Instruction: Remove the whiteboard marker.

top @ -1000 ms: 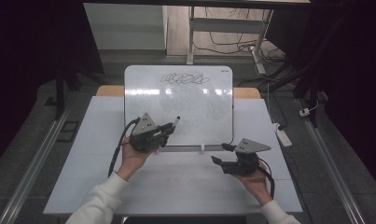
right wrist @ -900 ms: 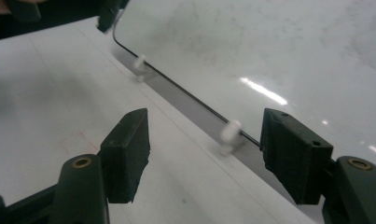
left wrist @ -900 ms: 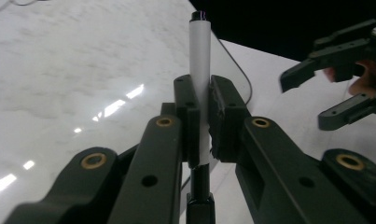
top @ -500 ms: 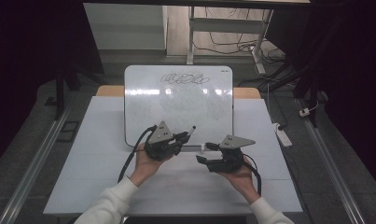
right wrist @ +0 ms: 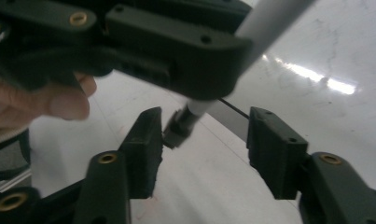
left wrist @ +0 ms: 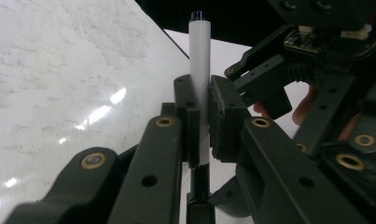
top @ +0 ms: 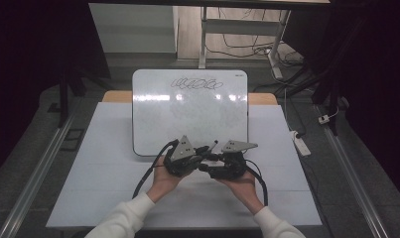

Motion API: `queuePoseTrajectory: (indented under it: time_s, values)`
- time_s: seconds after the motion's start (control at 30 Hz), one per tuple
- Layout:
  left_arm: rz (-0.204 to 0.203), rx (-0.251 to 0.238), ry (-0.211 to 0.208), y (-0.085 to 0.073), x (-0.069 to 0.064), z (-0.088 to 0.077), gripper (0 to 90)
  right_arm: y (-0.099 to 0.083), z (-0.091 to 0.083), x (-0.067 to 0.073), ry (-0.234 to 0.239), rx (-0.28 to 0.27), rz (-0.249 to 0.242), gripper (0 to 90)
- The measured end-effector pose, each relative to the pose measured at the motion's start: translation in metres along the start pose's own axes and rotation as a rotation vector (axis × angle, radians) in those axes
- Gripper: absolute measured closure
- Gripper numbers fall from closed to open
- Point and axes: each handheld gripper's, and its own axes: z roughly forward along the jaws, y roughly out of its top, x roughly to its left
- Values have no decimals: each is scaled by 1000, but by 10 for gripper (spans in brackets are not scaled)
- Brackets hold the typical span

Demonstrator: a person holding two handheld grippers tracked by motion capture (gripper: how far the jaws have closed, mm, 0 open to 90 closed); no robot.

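My left gripper (top: 202, 151) is shut on a white marker (top: 213, 146) over the whiteboard's near edge; the marker points up and away. In the left gripper view the jaws (left wrist: 204, 105) clamp the marker's white barrel (left wrist: 198, 60), whose dark tip is on top. My right gripper (top: 208, 166) sits just right of it, nose to nose. In the right gripper view it is open (right wrist: 206, 135), and the marker's black lower end (right wrist: 177, 129) hangs between its pads, close to the left pad (right wrist: 146, 140); I cannot tell whether they touch. The left gripper (right wrist: 176, 51) crosses above.
A whiteboard (top: 190, 114) with a black scribble (top: 196, 83) along its top lies on the white table (top: 103, 168). A power strip (top: 299, 144) lies off the table's right edge. A metal frame leg (top: 203, 34) stands behind.
Both hands have come together at the whiteboard's near edge. The left gripper carried the marker right; the right gripper moved left until its open jaws flank the marker's black end.
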Motion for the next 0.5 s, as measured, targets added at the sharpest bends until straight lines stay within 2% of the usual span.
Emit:
queuePoseTrajectory:
  time_s: [0.3, 0.5]
  values:
    - [10, 2, -4, 0, -5, 2, 814, 2, 6, -1, 43, 9, 68, 679]
    - [20, 8, -3, 1, -8, 3, 812, 2, 7, -4, 42, 33, 108, 764]
